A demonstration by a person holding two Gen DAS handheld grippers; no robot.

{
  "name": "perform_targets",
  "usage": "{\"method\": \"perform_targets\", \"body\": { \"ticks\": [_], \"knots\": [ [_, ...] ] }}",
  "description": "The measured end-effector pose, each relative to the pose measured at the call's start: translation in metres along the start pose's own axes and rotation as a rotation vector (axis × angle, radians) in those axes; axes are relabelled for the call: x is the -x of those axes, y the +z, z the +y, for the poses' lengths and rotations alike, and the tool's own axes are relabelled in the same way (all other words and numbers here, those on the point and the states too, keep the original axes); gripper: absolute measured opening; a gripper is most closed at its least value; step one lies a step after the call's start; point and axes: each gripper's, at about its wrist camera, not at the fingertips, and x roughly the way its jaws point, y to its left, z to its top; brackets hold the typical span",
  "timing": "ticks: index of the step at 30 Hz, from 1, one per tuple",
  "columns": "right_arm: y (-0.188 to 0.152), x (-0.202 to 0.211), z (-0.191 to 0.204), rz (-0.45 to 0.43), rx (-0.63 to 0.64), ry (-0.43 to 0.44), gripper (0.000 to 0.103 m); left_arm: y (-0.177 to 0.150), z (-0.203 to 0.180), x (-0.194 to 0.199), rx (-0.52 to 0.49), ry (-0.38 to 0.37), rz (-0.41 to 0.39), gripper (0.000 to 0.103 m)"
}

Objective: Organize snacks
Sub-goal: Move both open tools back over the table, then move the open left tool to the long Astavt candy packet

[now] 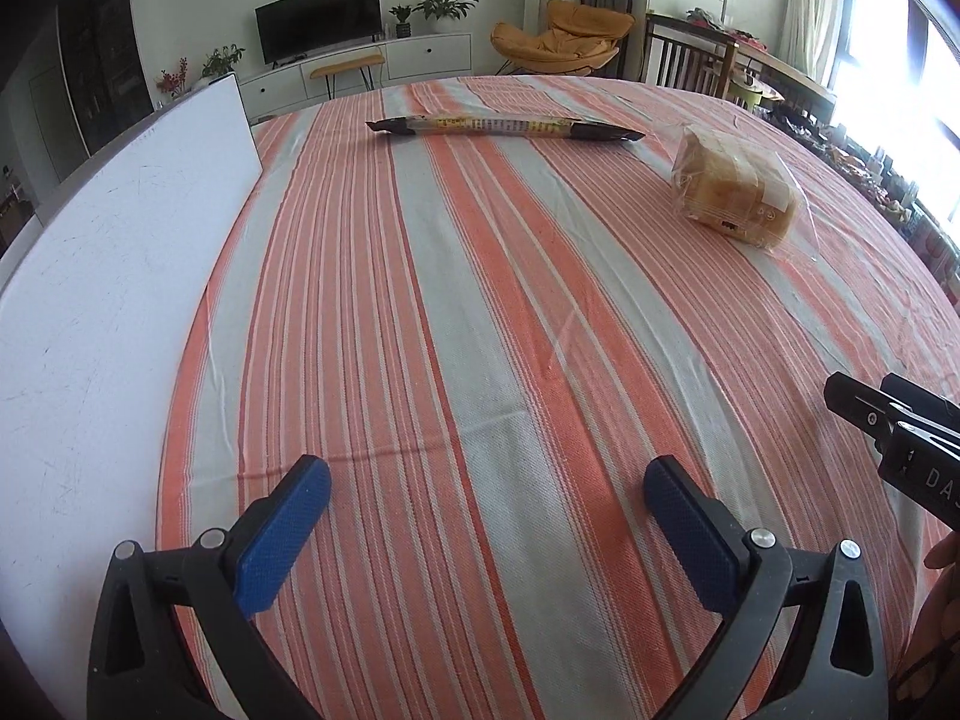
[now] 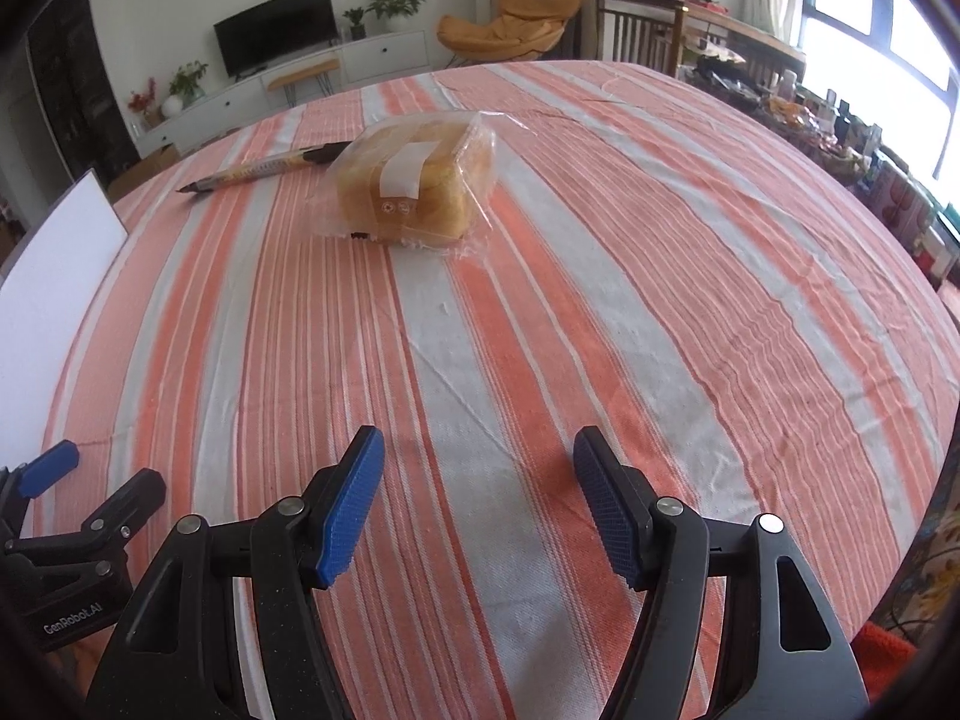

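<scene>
Both our claws, left [image 1: 487, 510] and right [image 2: 479, 501], gape wide and empty over the cloth [image 2: 540, 330], with the bread [image 2: 414, 180] well ahead of the right one and the stick pack [image 1: 507, 126] beyond, so squeezing hard could crush the loaf or tear its loose wrapper.

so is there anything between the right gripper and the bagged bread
Nothing: in the right wrist view, only bare striped tablecloth runs from the open right gripper up to the bagged bread.
</scene>
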Motion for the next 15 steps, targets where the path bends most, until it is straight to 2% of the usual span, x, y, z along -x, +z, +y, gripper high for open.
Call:
{"method": "perform_targets", "body": {
  "ticks": [7, 13, 15],
  "knots": [
    [-0.002, -0.003, 0.010, 0.012, 0.054, -0.021, 0.079, 0.000, -0.001, 0.000, 0.003, 0.008, 0.011, 0.103],
    [-0.003, -0.002, 0.010, 0.015, 0.063, -0.010, 0.083, 0.019, 0.002, -0.006, 0.014, 0.008, 0.178, 0.103],
    [-0.003, -0.002, 0.010, 0.015, 0.063, -0.009, 0.084, 0.034, 0.002, -0.003, -0.003, -0.001, 0.175, 0.103]
  ]
}}
